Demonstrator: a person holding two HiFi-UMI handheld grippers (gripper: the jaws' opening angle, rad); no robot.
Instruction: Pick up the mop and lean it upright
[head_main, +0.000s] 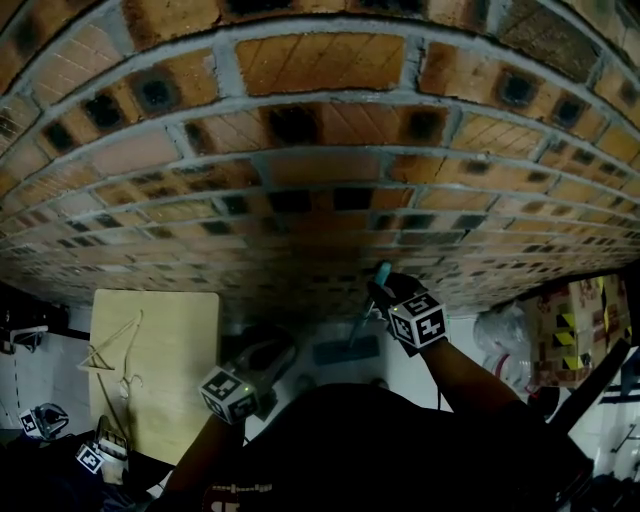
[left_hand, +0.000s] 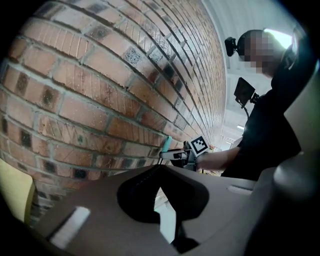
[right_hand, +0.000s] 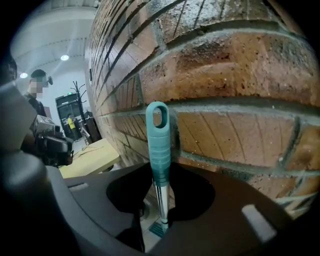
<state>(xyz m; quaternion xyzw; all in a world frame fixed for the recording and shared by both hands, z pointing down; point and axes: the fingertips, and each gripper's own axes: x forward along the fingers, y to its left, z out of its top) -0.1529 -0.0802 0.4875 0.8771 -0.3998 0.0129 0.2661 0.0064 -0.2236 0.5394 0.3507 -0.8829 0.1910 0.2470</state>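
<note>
The brick wall (right_hand: 240, 75) is seen rough and pitted; the mop grip (right_hand: 160, 145) is moulded in ribbed teal plastic, the mop shaft (right_hand: 162, 200) finished in glossy metal.

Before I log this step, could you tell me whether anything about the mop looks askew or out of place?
Nothing stands out. The mop stands upright against the brick wall, between the open jaws of the right gripper, its head flat on the floor.

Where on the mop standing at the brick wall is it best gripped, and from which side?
Probably the ribbed teal grip at the top of the mop, approached from the room side, opposite the brick wall. The shaft stands upright and slim, so jaws can straddle it; the wall blocks the far side.
</note>
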